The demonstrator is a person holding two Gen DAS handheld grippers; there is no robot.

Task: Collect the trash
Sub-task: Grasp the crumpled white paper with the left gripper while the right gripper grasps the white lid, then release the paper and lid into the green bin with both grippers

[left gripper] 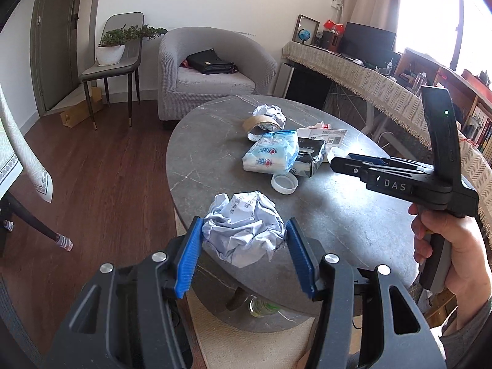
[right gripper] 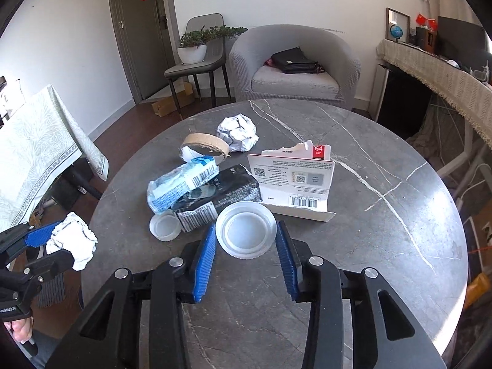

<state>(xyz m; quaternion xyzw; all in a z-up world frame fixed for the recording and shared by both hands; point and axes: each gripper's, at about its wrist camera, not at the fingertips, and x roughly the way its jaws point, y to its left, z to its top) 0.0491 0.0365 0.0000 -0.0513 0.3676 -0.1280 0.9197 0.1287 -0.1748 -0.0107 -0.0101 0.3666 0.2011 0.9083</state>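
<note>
Both grippers carry a piece of trash lifted clear of the table (right gripper: 353, 184), which suggests each is being taken off to a bin that neither view shows. The left gripper (left gripper: 244, 236) is closed about halfway on a paper ball (left gripper: 243, 229), its blue pads pressing both sides, at the table's near edge. The right gripper (right gripper: 246, 240) pinches a clear lid (right gripper: 245, 229) by its rim, jaws fairly narrow. Still on the table, beyond the lid: a small cap (right gripper: 164, 225), two wrappers (right gripper: 184, 184), a card (right gripper: 295, 184), a tape core (right gripper: 205, 144) and another paper ball (right gripper: 237, 132).
</note>
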